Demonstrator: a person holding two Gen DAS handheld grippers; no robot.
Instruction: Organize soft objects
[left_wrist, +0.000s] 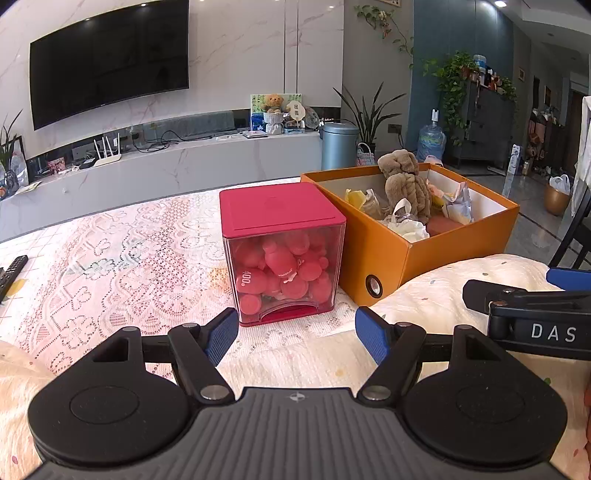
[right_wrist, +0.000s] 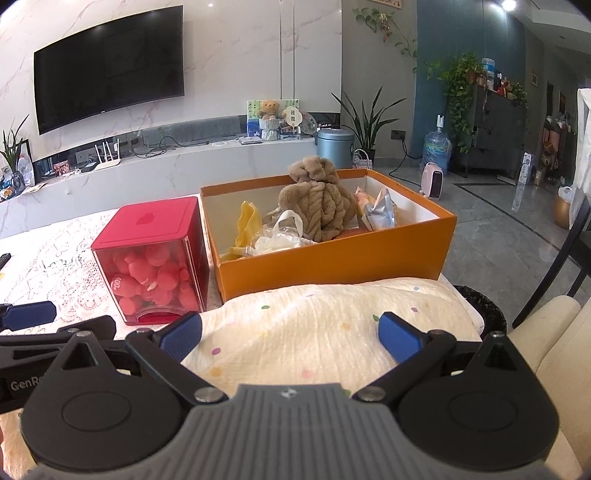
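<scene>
The left hand-held gripper (left_wrist: 296, 334) stood wide, its blue pads (left_wrist: 222, 335) spread apart with nothing between them, low over the lace-covered tabletop (left_wrist: 110, 266). Just ahead of it sat a red cube container (left_wrist: 282, 251) with a clear front, lid on, packed with pink soft pieces (left_wrist: 284, 273). Pressed against that cube's right side was an open orange box (left_wrist: 388, 258) holding a brown plush toy (left_wrist: 404, 184), a yellow item (left_wrist: 354, 197), a white plastic bag (left_wrist: 406, 225) and a crinkled silvery packet (left_wrist: 458, 203).

The right hand-held gripper (right_wrist: 290, 338) was also spread wide, one pad on each side of a cream blanket with coloured dots (right_wrist: 314, 325) that lay folded on the near edge of the tabletop, in front of the orange box (right_wrist: 332, 258). Whether those pads (right_wrist: 399, 341) touched the cloth could not be told; they did not pinch it. From this side the brown plush toy (right_wrist: 317, 203) rose above the box rim, the yellow item (right_wrist: 247, 221) and white plastic bag (right_wrist: 280, 236) to its left, the silvery packet (right_wrist: 378, 212) to its right. The red cube container (right_wrist: 155, 258) stood left of the box, and one blue pad of the left hand-held gripper (right_wrist: 31, 314) showed at the far left. A remote control (left_wrist: 13, 271) lay at the tabletop's left edge
</scene>
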